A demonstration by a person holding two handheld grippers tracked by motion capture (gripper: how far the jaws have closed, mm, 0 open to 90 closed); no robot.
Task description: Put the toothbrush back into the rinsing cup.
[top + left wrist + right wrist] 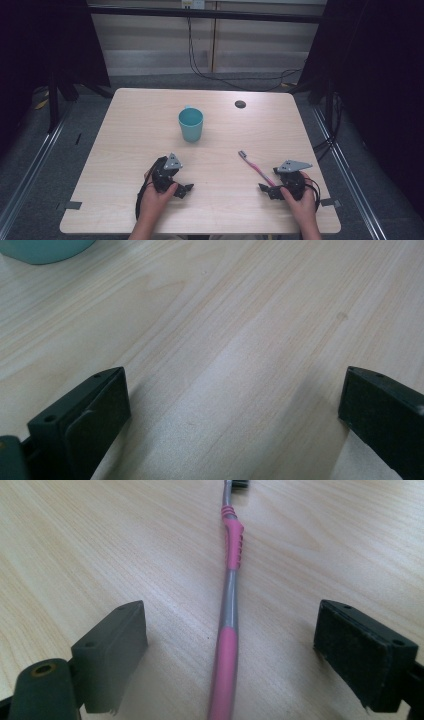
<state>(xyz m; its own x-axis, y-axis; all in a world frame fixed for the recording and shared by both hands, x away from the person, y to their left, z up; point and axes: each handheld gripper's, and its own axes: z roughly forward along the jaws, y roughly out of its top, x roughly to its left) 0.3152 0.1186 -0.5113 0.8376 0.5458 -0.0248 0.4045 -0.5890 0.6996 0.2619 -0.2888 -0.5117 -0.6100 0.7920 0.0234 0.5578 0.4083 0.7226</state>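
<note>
High view shows a pale wooden table (130,150) with a teal cup (191,124) standing upright in its far middle and a small dark round spot (240,104) set into the top further right, near the far edge. Nothing lies between the cup and either gripper. The toothbrush (256,167), pink and grey, lies flat on the near right part of the table, head pointing far and left, handle running near and right to the right gripper (270,191). Right gripper view has the toothbrush (229,615) lying lengthwise between the two jaws, close to the middle of the gap, touching neither pad; this gripper (230,650) is released, jaws wide apart, low over the wood. The left gripper (184,190) sits on the near left part of the table, well apart from the toothbrush, cup off beyond it to the far right. Left gripper view has its jaws spread wide over bare wood, so it (235,405) is released too, with the cup's base (45,250) at the upper left corner. No writing or brand can be read on anything.
</note>
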